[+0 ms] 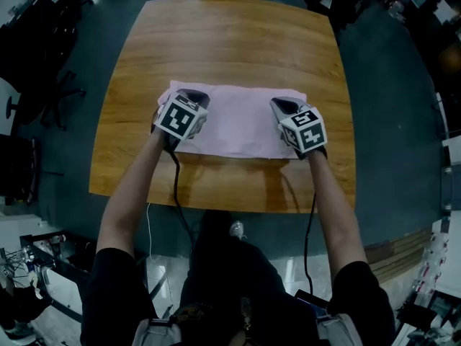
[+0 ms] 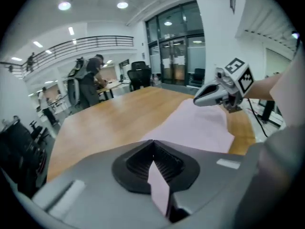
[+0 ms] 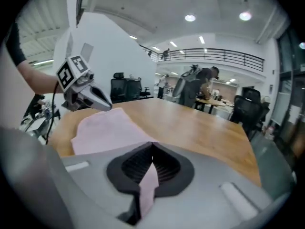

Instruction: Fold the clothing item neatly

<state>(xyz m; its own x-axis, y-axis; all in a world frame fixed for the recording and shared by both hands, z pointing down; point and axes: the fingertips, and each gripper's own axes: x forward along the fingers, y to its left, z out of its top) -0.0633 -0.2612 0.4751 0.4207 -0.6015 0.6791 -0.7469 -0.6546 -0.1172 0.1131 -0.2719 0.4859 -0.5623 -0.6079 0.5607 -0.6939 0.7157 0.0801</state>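
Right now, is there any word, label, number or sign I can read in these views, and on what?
No readable text anywhere.
On the marker cube of the left gripper: black-and-white squares, no letters.
On the marker cube of the right gripper: the same, no letters.
On the pink garment and the wooden table: no print shows.
In the room behind: nothing legible, too blurred.

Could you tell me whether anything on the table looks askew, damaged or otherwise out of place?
Nothing stands out. The pink garment lies spread crosswise on the wooden table, with no spill or damage visible. The left gripper and the right gripper are each shut on a bit of its fabric, one toward each end.
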